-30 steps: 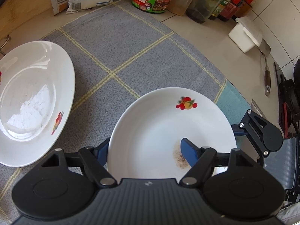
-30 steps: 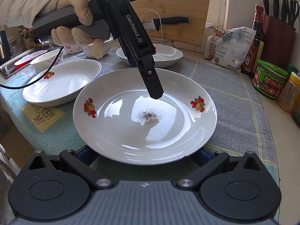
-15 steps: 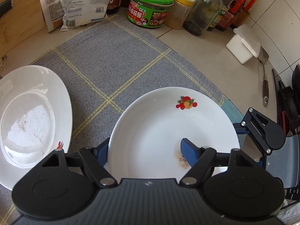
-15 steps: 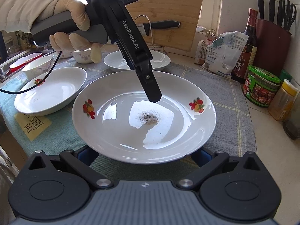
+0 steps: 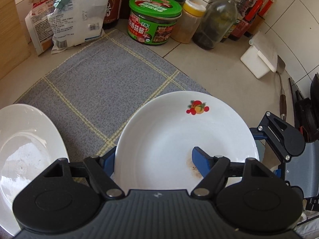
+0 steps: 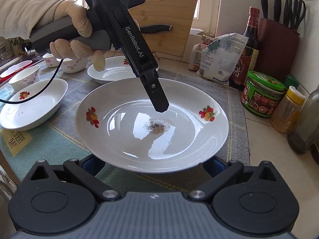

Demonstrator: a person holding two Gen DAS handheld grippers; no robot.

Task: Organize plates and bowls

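A white plate with fruit prints is held in the air over the grey cloth. My left gripper is shut on its rim, one finger inside the plate and one under it. In the right wrist view the left gripper's finger dips into the plate. My right gripper is wide open, its blue fingers under the plate's near edge, not pinching it. A second white plate lies to the left. A third plate and small bowls stand further left.
Against the wall stand a green-lidded jar, a yellow-capped jar, bottles, food bags and a white box. A knife block and cutting board stand at the back. A spatula lies right.
The held plate has been carried away from the second plate, toward the jars and the wall; the second plate has slid further left in the left wrist view. Both grips are unchanged.
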